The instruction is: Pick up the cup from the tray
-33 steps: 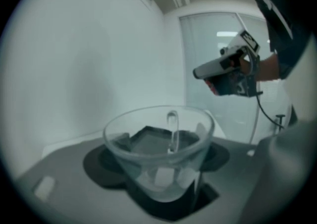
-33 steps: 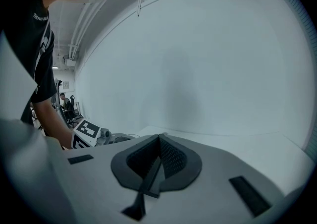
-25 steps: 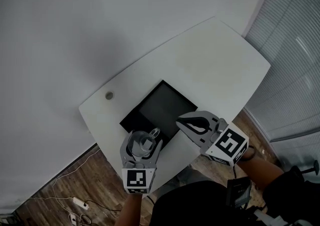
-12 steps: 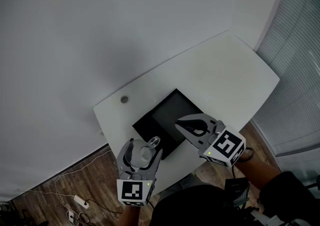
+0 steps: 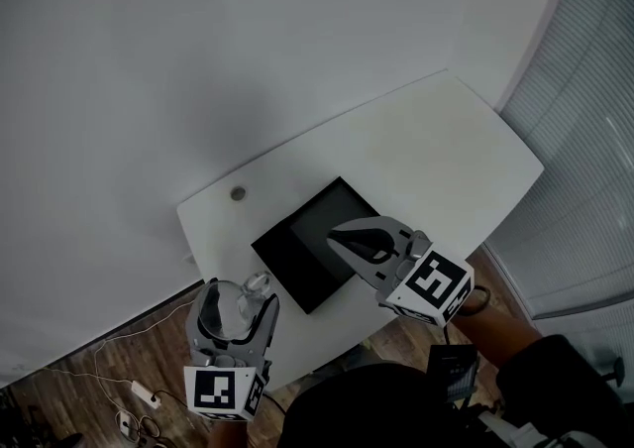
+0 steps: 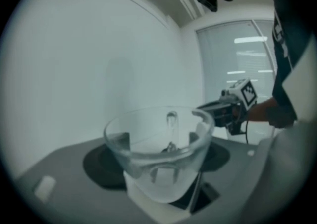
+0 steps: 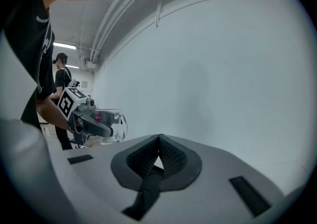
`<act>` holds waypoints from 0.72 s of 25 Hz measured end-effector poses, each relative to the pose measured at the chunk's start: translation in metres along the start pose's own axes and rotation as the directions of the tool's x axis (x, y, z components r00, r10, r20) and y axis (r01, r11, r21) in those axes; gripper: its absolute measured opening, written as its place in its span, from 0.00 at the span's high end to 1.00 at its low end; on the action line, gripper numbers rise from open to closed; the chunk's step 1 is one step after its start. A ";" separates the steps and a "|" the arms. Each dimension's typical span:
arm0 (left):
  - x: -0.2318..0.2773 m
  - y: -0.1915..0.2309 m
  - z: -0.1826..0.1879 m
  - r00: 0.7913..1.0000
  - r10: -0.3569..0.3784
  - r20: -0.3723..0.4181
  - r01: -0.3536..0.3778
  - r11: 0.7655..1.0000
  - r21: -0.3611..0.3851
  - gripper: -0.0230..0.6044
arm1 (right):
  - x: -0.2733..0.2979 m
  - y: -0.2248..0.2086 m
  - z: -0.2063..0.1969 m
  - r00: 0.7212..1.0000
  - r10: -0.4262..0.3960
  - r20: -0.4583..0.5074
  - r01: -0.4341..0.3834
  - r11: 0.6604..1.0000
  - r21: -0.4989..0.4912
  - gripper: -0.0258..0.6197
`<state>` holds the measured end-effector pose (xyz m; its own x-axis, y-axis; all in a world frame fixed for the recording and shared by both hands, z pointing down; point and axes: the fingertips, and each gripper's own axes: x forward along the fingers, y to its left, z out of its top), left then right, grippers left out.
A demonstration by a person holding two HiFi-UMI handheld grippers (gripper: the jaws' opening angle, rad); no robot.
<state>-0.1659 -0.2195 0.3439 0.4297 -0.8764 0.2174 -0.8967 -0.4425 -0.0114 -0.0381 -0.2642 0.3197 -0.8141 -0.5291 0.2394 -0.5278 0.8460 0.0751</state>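
Nearest, at the left, the left gripper is clamped on the clear glass cup, holding it off the tray, beyond the table's near-left edge. Farther right, the right gripper has its jaws pressed together, empty, over the black tray on the white table.

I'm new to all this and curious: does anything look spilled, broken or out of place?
Nothing stands out. The glass cup sits upright and whole in the left gripper, clear of the tray. The black tray lies flat and bare on the table. The right gripper is shut, holding nothing.
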 end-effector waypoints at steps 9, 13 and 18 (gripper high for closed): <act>-0.011 0.002 0.008 1.000 0.016 0.007 -0.016 1.000 0.011 0.33 | -0.004 -0.001 0.004 1.000 -0.013 0.007 0.013 1.000 -0.016 0.95; -0.012 0.001 0.015 1.000 0.014 0.019 -0.014 1.000 0.014 0.33 | -0.005 -0.001 0.006 1.000 -0.021 0.016 0.021 1.000 -0.012 0.95; -0.011 0.001 0.021 1.000 0.012 0.028 -0.013 1.000 0.021 0.33 | -0.005 -0.001 0.008 0.999 -0.027 0.022 0.027 1.000 -0.012 0.95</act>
<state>-0.1692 -0.2139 0.3204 0.4213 -0.8869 0.1897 -0.8998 -0.4349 -0.0350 -0.0357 -0.2626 0.3104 -0.8049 -0.5528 0.2156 -0.5466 0.8322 0.0931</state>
